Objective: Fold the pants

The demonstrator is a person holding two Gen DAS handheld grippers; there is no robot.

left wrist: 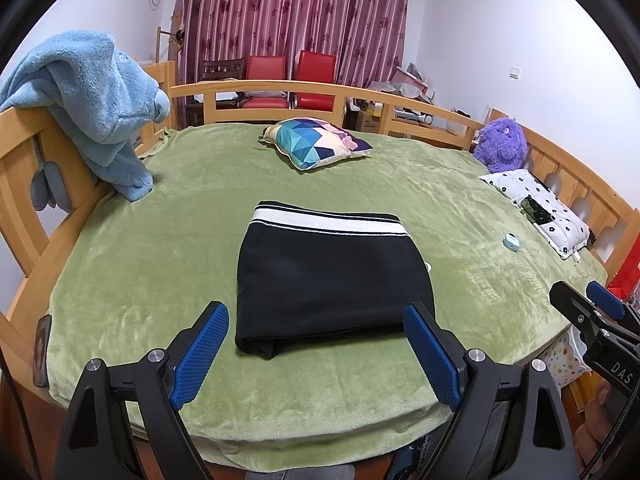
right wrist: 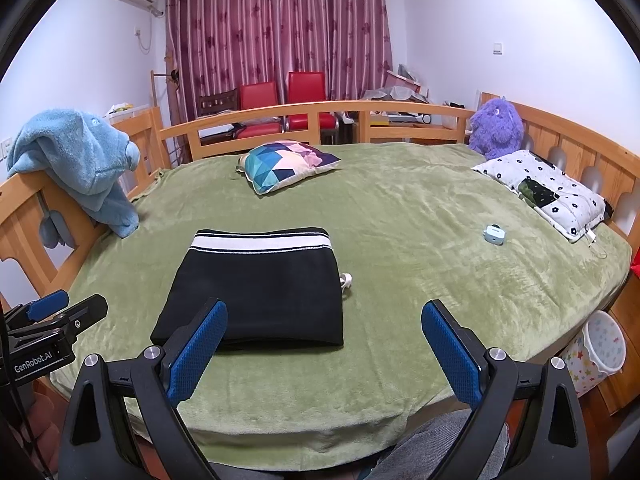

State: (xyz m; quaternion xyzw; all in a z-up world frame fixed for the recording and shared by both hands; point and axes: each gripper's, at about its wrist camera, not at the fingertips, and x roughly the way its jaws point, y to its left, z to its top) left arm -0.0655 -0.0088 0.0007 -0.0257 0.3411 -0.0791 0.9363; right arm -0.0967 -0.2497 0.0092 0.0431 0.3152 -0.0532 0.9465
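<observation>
The pants [left wrist: 332, 280] lie folded into a flat black rectangle on the green bed [left wrist: 160, 240], white waistband at 12 o'clock. Both jaws stand wide and hold nothing: the left hand-held gripper [left wrist: 316, 344] at 6 o'clock, the right hand-held gripper [right wrist: 324, 344] at 5 o'clock. A patterned pillow [left wrist: 316, 142] lies beyond, at 12 o'clock.

Pants [left wrist: 332, 276] matt knit cloth; blanket [left wrist: 160, 264] plush; bed rail [left wrist: 276, 90] smooth wood.
</observation>
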